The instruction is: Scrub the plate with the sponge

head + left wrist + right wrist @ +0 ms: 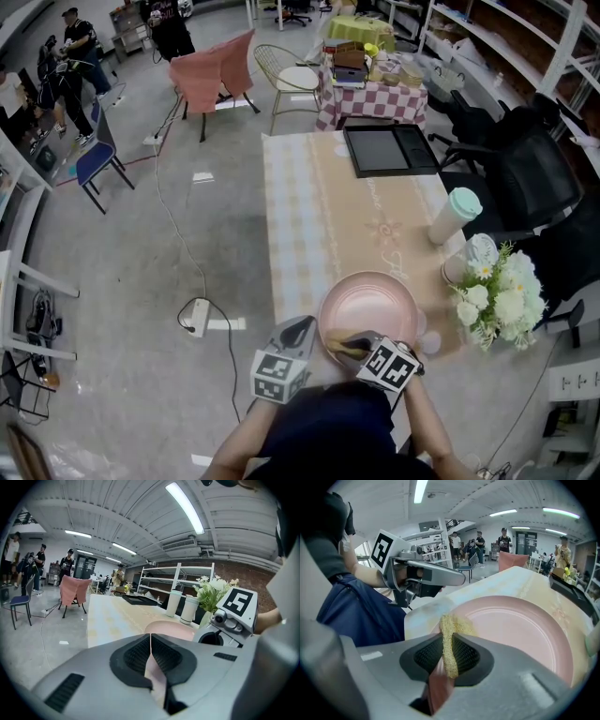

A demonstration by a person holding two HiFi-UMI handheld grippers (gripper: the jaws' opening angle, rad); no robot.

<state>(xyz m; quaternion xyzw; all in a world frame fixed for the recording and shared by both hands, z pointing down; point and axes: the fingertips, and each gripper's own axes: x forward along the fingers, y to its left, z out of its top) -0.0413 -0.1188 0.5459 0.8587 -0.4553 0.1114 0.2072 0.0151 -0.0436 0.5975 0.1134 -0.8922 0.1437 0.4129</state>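
light: bright ceiling tubes (185,508) | shadows: soft | edges: fisheye bend, dark vignette | focus: sharp

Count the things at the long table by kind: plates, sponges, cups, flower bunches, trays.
Pink plate: 1
Sponge: 1
Cups: 2, a tall cup and a short cup
Flower bunch: 1
Black tray: 1
Total: 6

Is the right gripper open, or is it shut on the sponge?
Shut. The right gripper has its jaws pressed on both sides of the sponge, over the plate.
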